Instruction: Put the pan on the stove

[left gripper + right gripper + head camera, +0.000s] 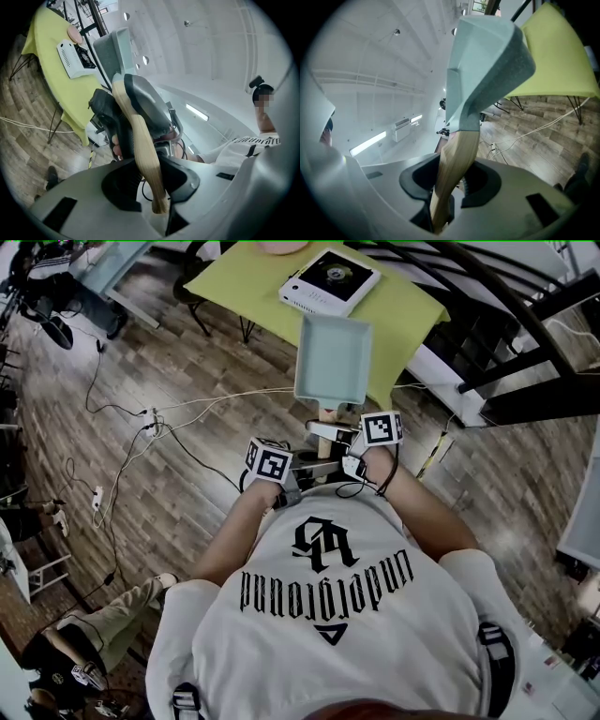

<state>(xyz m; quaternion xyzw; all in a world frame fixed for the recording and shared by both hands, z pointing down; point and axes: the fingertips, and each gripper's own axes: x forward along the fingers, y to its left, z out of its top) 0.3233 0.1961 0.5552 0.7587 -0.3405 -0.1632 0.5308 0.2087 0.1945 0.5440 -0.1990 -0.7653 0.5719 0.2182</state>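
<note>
Left gripper (153,187) and right gripper (445,190) both have their jaws clamped on the wooden handle (457,157). The pan (333,357) juts ahead of the jaws, the stove (330,279) farther beyond. Advance both together, keep it level, and lower it flat.

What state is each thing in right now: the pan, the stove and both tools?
Pale green square pan: held in the air, empty, open side up, not yet on the stove.
Wooden handle: clamped by both tools.
White stove with black top: on the yellow-green table, nothing on it.
Left tool: shut on the handle.
Right tool: shut on the handle.
</note>
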